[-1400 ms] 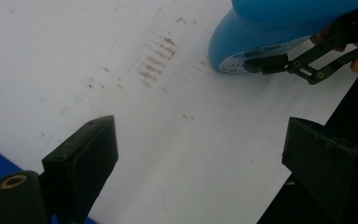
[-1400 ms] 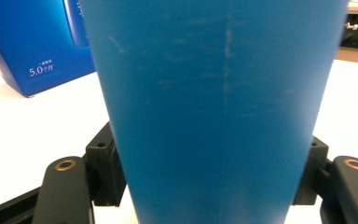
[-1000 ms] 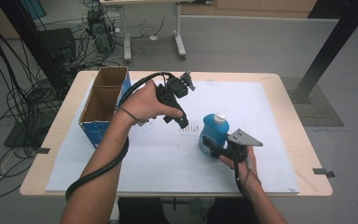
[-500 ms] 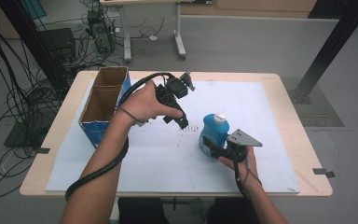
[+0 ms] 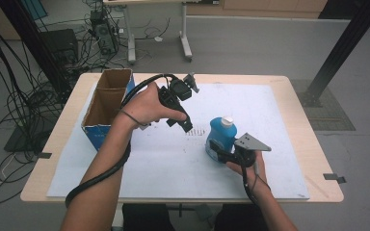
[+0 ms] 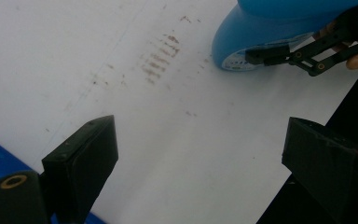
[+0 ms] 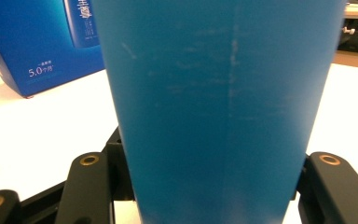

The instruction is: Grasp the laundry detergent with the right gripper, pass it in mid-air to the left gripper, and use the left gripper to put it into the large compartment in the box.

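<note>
Two grippers work over the white sheet [image 5: 164, 168]. From the left: an open cardboard box [image 5: 107, 103] with blue sides stands at the table's left edge; the left gripper [image 5: 185, 120] hovers above the sheet, jaws spread and empty; right of it, the right gripper [image 5: 217, 150] clamps the blue bottle [image 5: 220, 134], upright near the middle, low on its body. Smooth rigid plastic, probably slippery; a low grip seems steadiest. The right gripper view reveals scuffs on the bottle's wall; the high view shows its white cap [image 5: 227, 120].
</note>
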{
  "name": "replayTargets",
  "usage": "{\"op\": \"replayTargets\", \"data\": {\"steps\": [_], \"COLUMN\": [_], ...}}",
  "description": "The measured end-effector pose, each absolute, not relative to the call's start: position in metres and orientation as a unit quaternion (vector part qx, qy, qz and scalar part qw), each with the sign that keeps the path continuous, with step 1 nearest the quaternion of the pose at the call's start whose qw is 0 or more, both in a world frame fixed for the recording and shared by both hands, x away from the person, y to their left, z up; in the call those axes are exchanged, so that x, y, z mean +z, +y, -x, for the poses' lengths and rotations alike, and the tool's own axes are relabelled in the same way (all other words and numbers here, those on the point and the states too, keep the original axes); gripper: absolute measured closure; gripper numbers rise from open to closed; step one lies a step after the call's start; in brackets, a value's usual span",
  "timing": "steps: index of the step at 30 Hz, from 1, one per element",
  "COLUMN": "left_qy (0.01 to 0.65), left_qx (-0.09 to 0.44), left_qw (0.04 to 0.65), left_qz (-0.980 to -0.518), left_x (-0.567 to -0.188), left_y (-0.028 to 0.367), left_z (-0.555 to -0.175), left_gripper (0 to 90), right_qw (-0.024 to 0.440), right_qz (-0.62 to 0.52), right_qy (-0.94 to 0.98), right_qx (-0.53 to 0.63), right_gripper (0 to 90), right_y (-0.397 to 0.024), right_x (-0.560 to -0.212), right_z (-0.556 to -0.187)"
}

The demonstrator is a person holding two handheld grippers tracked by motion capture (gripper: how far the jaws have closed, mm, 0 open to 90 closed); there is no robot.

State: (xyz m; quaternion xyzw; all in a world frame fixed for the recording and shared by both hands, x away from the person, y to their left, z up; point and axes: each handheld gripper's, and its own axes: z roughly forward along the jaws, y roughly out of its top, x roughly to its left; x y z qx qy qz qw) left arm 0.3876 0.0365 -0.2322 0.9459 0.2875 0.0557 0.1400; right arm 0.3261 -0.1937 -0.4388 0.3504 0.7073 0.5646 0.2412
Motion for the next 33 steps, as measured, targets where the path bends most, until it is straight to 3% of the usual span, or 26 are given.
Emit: {"op": "replayTargets", "data": {"steps": [33], "left_qy": [0.282], "left_qx": [0.052], "left_qw": [0.136], "left_qz": [-0.948], "left_x": [-0.2340], "left_y": [0.0300], "left_z": [-0.3873], "left_gripper": [10.7], "right_qw": [0.244], "right_qz": [-0.345], "right_qy": [0.705], "right_qx": [0.569], "right_gripper": [42.4], "right_y": [-0.1942], "right_x": [-0.4405], "right_z": [-0.3258]}}
